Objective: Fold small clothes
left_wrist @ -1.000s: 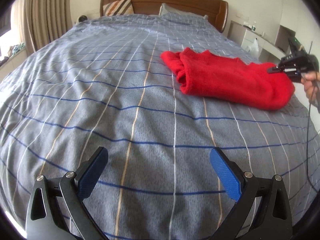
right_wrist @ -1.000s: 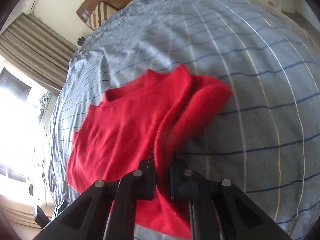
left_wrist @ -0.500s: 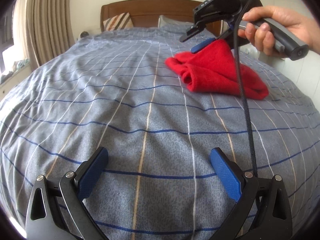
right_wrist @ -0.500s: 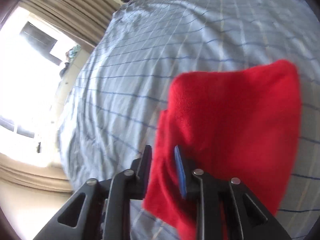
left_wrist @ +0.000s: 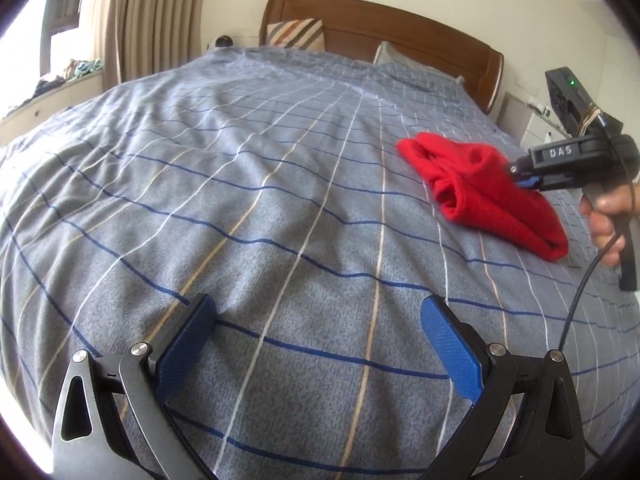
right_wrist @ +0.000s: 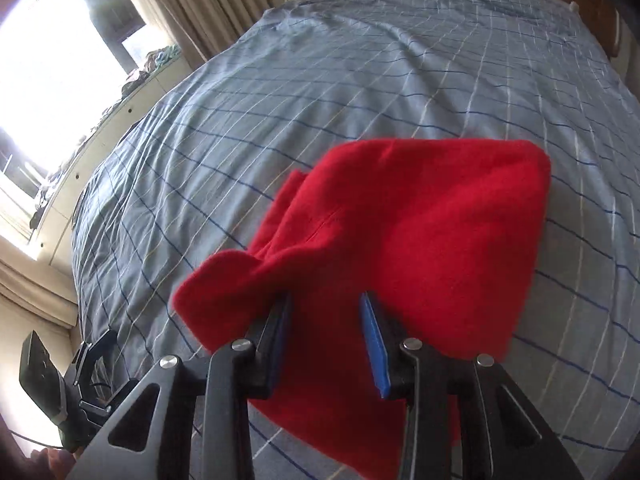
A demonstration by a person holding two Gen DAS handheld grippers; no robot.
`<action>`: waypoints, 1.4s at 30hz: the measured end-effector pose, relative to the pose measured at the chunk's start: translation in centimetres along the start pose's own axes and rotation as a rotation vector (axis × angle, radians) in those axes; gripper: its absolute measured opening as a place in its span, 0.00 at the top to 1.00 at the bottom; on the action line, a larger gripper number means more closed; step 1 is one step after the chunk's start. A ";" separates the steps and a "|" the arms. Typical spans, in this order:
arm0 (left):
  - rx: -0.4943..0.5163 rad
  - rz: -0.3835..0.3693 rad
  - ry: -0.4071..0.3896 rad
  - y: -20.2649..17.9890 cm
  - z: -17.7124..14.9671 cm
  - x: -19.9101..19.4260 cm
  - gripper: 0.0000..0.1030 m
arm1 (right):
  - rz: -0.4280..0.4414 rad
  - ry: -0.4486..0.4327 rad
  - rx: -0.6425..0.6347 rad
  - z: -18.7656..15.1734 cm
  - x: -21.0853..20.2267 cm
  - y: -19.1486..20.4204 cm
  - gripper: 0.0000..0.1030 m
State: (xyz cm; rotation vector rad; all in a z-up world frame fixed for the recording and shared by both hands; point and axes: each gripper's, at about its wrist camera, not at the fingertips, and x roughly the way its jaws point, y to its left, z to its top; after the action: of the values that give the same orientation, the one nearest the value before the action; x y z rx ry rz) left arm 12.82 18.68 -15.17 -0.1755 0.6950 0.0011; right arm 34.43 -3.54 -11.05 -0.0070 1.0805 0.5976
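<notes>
**Red garment folded on the bed, right tongs parted over it**

Red garment (right_wrist: 420, 216) lies folded in a thick bundle on the bed (left_wrist: 248, 184), on the blue-grey checked cover, toward the bed's right side as the left wrist view shows it. The right tongs (right_wrist: 326, 334) sit at its near edge with the jaws partly apart – red cloth lies between the blue pads, but they do not press on it. In the left wrist view the same tongs (left_wrist: 520, 178) touch the bundle's top, and a hand (left_wrist: 608, 220) grips the handle. The left tongs (left_wrist: 316, 344) hover wide apart above bare cover, well away from the garment – nothing is between them. A wooden headboard (left_wrist: 400, 28) and a striped pillow (left_wrist: 296, 34) stand at the far end.
</notes>
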 end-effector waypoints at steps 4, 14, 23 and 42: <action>0.057 0.032 0.002 -0.7 -0.4 0.1 0.01 | -0.042 0.003 -0.178 -2.2 3.5 5.6 0.65; 0.044 -0.018 -0.018 -1.6 0.2 -0.7 0.01 | -0.157 -0.154 -0.144 -5.4 -6.7 2.0 0.65; 0.007 -0.370 0.024 -8.7 12.1 1.5 0.00 | -0.035 -0.149 0.042 -7.9 -5.6 -2.0 0.36; 0.023 -0.331 0.407 -10.2 12.5 17.0 0.65 | -0.087 -0.125 0.125 -0.7 0.2 -6.1 0.67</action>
State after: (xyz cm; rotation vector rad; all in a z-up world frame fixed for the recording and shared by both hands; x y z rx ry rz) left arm 34.47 9.72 -14.90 -0.2709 1.0638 -0.3675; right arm 36.72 -8.77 -13.23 0.0905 0.9896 0.4455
